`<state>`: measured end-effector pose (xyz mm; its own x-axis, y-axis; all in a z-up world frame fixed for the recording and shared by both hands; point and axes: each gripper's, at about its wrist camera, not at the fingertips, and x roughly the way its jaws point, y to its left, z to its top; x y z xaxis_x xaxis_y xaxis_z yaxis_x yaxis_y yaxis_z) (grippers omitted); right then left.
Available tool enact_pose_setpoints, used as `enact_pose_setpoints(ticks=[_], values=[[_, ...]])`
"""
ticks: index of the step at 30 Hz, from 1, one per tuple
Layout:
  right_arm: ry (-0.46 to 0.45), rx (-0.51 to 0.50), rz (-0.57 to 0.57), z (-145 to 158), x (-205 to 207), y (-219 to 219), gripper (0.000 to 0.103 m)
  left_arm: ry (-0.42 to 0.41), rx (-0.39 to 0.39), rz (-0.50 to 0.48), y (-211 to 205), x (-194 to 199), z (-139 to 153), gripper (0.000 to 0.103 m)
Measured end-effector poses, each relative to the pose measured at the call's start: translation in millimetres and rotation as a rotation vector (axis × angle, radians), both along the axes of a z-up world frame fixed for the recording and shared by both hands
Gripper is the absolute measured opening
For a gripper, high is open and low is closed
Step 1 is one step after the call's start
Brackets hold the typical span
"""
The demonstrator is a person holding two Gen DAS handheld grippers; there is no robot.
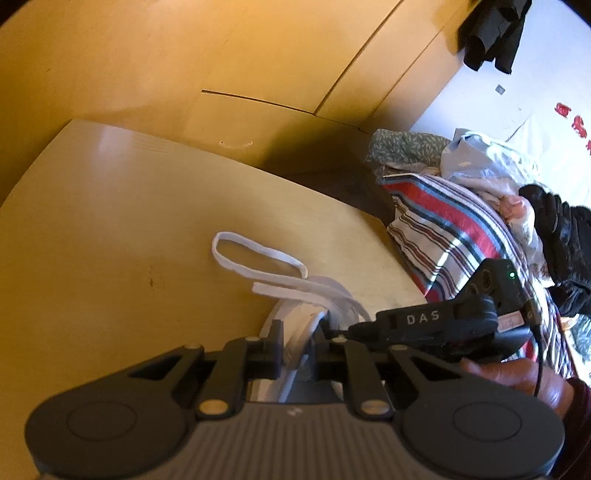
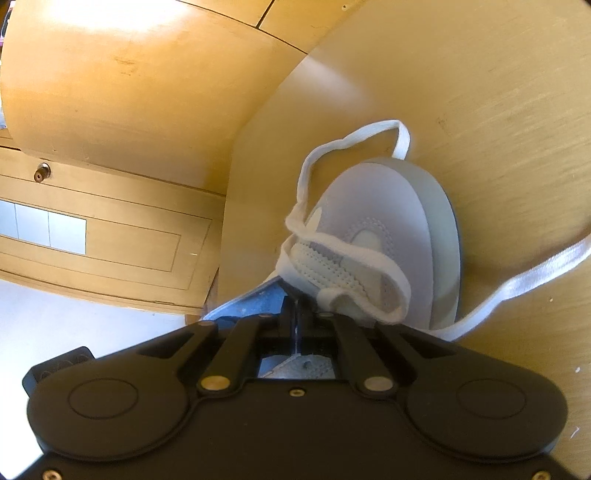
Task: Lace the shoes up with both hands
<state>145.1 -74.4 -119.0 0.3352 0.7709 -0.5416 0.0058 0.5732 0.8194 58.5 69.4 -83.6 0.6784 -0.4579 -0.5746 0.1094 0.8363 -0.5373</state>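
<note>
A white and grey shoe (image 2: 391,236) lies on the pale wooden table (image 2: 498,110), toe pointing away. Its white lace (image 2: 332,147) loops past the toe, and another strand (image 2: 517,280) trails off to the right. My right gripper (image 2: 296,314) is shut at the shoe's throat, with a lace strand running into its tips. In the left wrist view my left gripper (image 1: 300,343) is shut on a white edge of the shoe (image 1: 295,332), which it mostly hides. A lace loop (image 1: 255,258) rests on the table (image 1: 110,221) beyond. The right gripper (image 1: 340,330) comes in from the right, held by a hand (image 1: 517,380).
Yellow wooden cabinets (image 1: 258,55) stand behind the table, close to its far edge. A pile of striped bedding and clothes (image 1: 443,221) lies to the right. Dark clothing (image 1: 491,33) hangs on the wall. Pale floor (image 2: 74,314) shows below the table's left edge.
</note>
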Motion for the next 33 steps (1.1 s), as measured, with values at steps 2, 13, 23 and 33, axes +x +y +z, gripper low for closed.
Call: enact_pose_setpoints(ticks=[2,13,23,33], values=[[0.007,0.010,-0.003,-1.1,0.3,-0.2,0.000,-0.001,-0.009,0.002,1.0,0.2,-0.7,0.014],[0.030,0.024,-0.020,3.6,-8.2,2.2,0.000,-0.006,0.056,-0.027,-4.5,2.5,4.6,0.014],[0.020,0.013,-0.028,0.1,-4.4,6.0,0.000,-0.025,0.104,-0.048,-11.1,1.6,7.6,0.014],[0.028,0.004,0.004,0.4,3.5,10.1,0.000,-0.036,0.133,-0.081,-16.1,0.4,8.9,0.014]])
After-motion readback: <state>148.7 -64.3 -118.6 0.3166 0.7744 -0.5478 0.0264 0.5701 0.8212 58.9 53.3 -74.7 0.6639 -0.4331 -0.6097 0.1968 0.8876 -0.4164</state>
